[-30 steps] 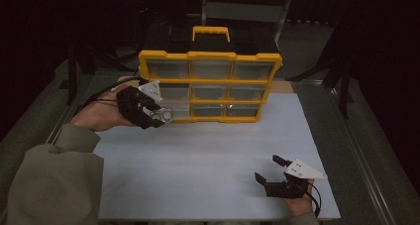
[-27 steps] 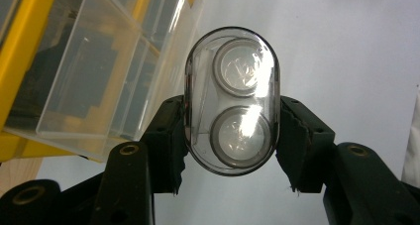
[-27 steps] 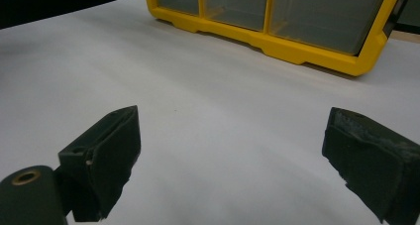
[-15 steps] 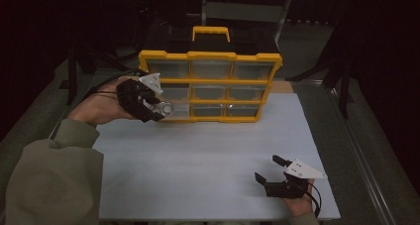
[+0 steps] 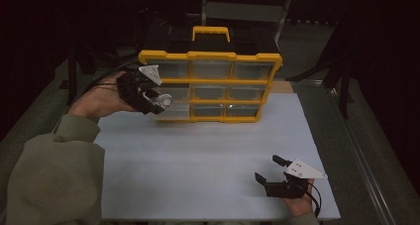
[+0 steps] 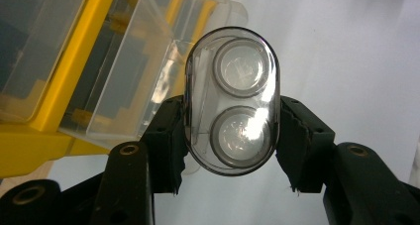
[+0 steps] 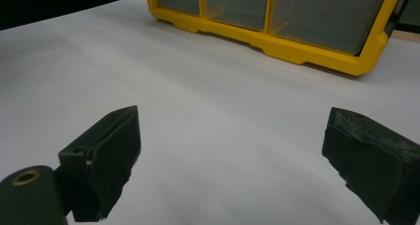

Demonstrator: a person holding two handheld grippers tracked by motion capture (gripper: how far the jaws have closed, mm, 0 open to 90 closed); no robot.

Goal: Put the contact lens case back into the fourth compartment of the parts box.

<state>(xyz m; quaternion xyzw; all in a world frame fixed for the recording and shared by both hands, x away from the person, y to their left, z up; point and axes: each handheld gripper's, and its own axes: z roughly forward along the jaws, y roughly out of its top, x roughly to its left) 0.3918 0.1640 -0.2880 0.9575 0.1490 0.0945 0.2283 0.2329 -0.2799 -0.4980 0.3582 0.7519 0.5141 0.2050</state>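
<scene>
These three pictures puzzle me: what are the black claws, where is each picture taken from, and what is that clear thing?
No robot here: a person holds a hand-held two-jaw gripper in each hand. The high view looks down on the white table surface from above the person's side. The other two come from small cameras riding on each gripper, looking along its black jaws.

At the back of the table stands a yellow plastic organizer case with clear drawers. One clear drawer is pulled partly out.

The left gripper is shut on a clear oval plastic capsule with two round discs inside, held next to that drawer. The right gripper rests low near the table's front edge, jaws wide apart, holding nothing.
</scene>
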